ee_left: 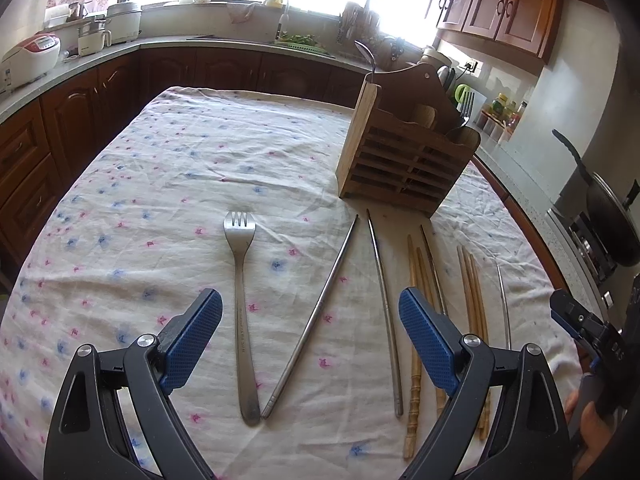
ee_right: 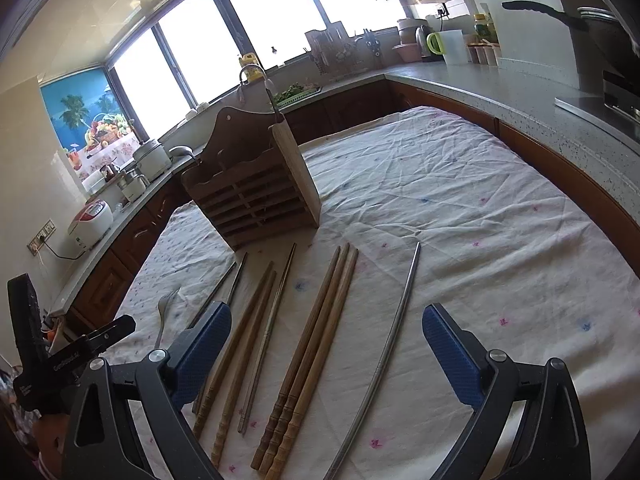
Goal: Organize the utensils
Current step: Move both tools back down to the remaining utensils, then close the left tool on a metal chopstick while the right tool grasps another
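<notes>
Over the worktop (ee_left: 180, 152) both my tongs, left (ee_left: 310, 344) and right (ee_right: 326, 354), hang wide open and empty, nothing sorted yet, so next I must close on the fork (ee_left: 242, 300) for the rack (ee_left: 404, 160).

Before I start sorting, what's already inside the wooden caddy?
In the caddy, a spoon sticks up at the left end and a fork at the right. Its slatted front hides their handles and anything shorter in the compartments.

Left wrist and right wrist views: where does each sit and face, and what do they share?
Left wrist: low over the floral tablecloth, facing the steel fork; open left claw shows.
Right wrist: facing three wooden chopsticks; open right claw shows.
Shared: slatted wooden utensil holder.
</notes>
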Demonstrator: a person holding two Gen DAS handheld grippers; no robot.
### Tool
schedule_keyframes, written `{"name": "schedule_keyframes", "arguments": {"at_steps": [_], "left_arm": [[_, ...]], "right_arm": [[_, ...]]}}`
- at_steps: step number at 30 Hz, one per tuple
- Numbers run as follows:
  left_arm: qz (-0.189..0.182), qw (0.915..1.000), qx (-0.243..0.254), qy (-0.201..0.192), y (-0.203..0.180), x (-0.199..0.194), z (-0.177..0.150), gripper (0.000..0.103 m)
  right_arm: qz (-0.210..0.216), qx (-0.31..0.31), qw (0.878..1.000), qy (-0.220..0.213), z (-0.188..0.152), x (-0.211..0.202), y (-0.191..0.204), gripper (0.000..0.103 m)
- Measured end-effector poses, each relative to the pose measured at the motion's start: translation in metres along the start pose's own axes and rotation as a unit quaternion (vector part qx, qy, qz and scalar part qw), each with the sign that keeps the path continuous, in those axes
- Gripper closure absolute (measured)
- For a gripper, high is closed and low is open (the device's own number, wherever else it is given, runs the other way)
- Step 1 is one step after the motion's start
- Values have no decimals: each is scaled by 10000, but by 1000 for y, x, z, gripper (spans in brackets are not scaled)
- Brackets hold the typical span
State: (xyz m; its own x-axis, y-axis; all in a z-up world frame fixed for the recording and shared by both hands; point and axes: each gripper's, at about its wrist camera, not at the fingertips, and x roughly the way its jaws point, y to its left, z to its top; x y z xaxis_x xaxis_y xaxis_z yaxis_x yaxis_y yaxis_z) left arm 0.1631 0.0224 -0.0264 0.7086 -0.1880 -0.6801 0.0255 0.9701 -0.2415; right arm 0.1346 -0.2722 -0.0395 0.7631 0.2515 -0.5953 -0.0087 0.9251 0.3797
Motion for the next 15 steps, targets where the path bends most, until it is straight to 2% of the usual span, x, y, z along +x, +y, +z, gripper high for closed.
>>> {"name": "schedule_keyframes", "arguments": {"at_steps": [8, 10, 15], "left_arm": [[124, 9997, 85, 202, -2, 18, 9, 11], [180, 9993, 155, 276, -3, 25, 13, 11], [221, 9984, 336, 403, -6, 43, 25, 14]], "right_arm": [[-80, -51, 9999, 141, 6, 15, -2, 6], [-93, -89, 9998, 170, 8, 20, -1, 9], [-70, -165, 9992, 344, 19, 38, 6, 36]]}}
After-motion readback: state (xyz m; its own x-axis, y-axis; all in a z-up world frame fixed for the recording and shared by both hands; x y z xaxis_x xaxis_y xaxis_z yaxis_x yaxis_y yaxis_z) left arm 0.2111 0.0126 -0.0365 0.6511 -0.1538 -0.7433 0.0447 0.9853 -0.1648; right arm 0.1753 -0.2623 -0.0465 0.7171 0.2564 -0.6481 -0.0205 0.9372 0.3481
